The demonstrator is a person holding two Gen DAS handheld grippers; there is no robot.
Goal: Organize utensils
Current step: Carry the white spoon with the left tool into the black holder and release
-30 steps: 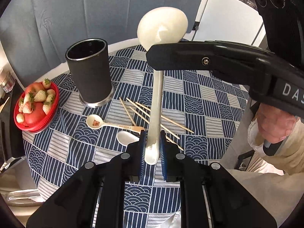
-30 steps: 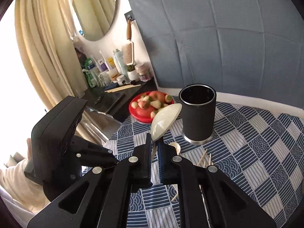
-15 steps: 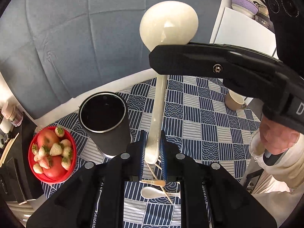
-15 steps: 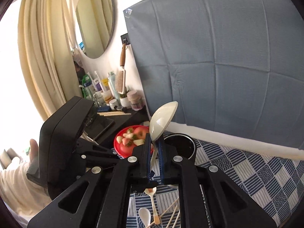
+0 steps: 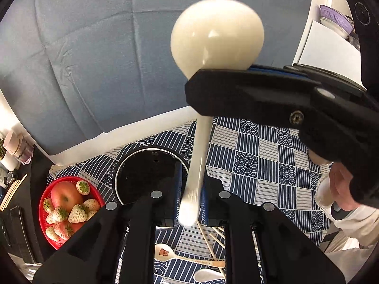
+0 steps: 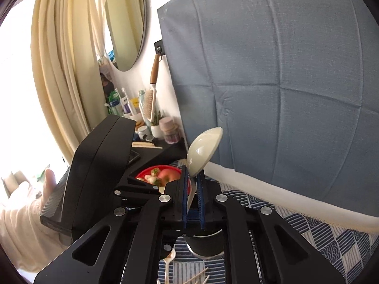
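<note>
Left tongs [image 5: 190, 200] nearest the lens, pads parted a bit wider than the ladle [image 5: 216, 30] handle end, which sits blurred in the gap; can't tell if either pad touches. Ladle is upright, bowl up at 12 o'clock. Right tongs [image 6: 192, 189] closed on the ladle neck just under the bowl, pads pressing both sides; in left view they cross in from 3 o'clock [image 5: 236, 92].

Under the handle end: black cup [image 5: 146, 172], open mouth up, rim just at 9-10 o'clock of the left pads. Handle tip is near the rim's 3 o'clock edge, above it, not inside. Red fruit bowl [image 5: 48, 213] at 8 o'clock of the cup, close but apart, at the surface [image 5: 272, 153] edge. Chopsticks [image 5: 208, 236], small printed spoon [image 5: 187, 256] and white spoon [image 5: 207, 275] lie at 6 o'clock, below the tongs. Open checked cloth from 1 to 4 o'clock of the cup. Beyond: white surface rim, then blue backdrop [image 5: 94, 59] close behind the cup, so little room at 12. Dark side shelf [image 6: 165, 150] with bottles at 9 o'clock.

Vs 0.5 s ago: left pads were shut on the handle, now spread. Cup mouth has moved in nearly under the handle, seen more from above. Ladle bowl looms larger; right grip unchanged.
</note>
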